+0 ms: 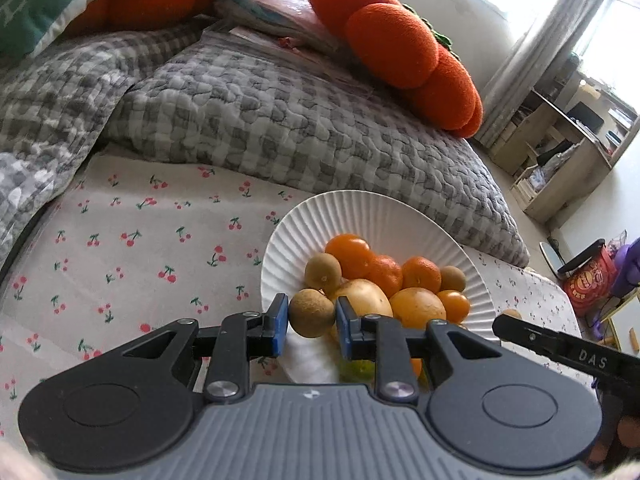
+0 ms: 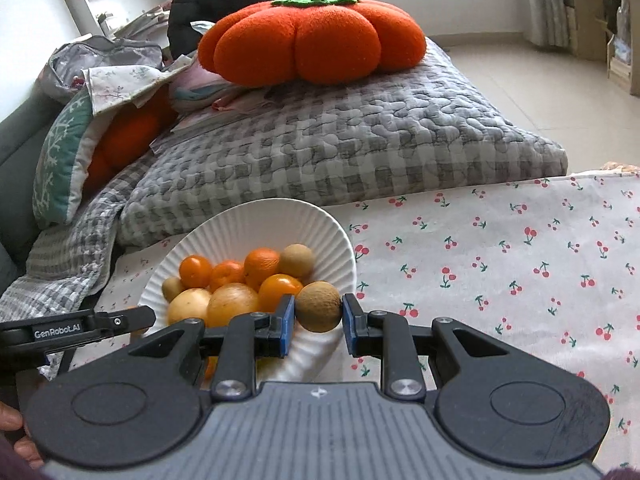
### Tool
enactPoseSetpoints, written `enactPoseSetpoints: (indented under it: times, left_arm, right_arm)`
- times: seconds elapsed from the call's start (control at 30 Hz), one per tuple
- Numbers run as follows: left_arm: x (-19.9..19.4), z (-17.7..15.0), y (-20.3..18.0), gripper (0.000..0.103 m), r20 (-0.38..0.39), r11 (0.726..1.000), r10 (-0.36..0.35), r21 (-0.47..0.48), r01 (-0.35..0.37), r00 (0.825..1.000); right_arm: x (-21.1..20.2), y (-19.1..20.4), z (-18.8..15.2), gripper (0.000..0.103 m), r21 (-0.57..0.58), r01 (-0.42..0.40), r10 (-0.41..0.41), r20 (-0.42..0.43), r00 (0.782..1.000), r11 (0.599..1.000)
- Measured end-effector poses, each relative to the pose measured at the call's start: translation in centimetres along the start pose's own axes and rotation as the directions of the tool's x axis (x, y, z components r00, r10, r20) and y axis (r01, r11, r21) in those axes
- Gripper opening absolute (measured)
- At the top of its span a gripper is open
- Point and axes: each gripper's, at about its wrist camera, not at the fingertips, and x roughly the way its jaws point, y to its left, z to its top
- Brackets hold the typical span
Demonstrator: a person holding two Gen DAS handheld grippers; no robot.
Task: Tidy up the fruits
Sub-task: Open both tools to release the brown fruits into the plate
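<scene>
A white ribbed plate (image 1: 360,212) (image 2: 256,220) on the cherry-print cloth holds several oranges (image 1: 349,254) (image 2: 262,266), small brown round fruits (image 1: 323,273) (image 2: 296,260) and yellow fruits (image 1: 362,300) (image 2: 232,304). My left gripper (image 1: 312,322) is shut on a brown round fruit (image 1: 312,312) over the plate's near left rim. My right gripper (image 2: 319,314) is shut on another brown round fruit (image 2: 319,307) over the plate's near right rim. The other gripper's black finger shows at the side of each view (image 1: 560,344) (image 2: 80,326).
Behind the plate lies a grey checked quilt (image 1: 300,128) (image 2: 340,140) with an orange pumpkin-shaped cushion (image 1: 396,48) (image 2: 316,36) on it. Cherry-print cloth (image 1: 140,248) (image 2: 500,260) spreads to either side. Wooden shelves (image 1: 568,152) and bags on the floor stand at the right.
</scene>
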Motion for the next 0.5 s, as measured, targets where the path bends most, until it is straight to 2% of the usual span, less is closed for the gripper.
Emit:
enactPoseSetpoints:
  times: [0.2, 0.5]
  left_arm:
    - [0.2, 0.0, -0.3, 0.016, 0.005, 0.999, 0.007, 0.032, -0.007, 1.0]
    - [-0.9, 0.0, -1.1, 0.018, 0.02, 0.998, 0.019, 0.059, -0.021, 1.0]
  right_arm:
    - [0.3, 0.0, 0.0, 0.027, -0.005, -0.009, 0.009, 0.012, 1.0, 1.0]
    - [-0.5, 0.6, -0.1, 0.027, -0.007, -0.018, 0.018, 0.016, 1.0, 1.0]
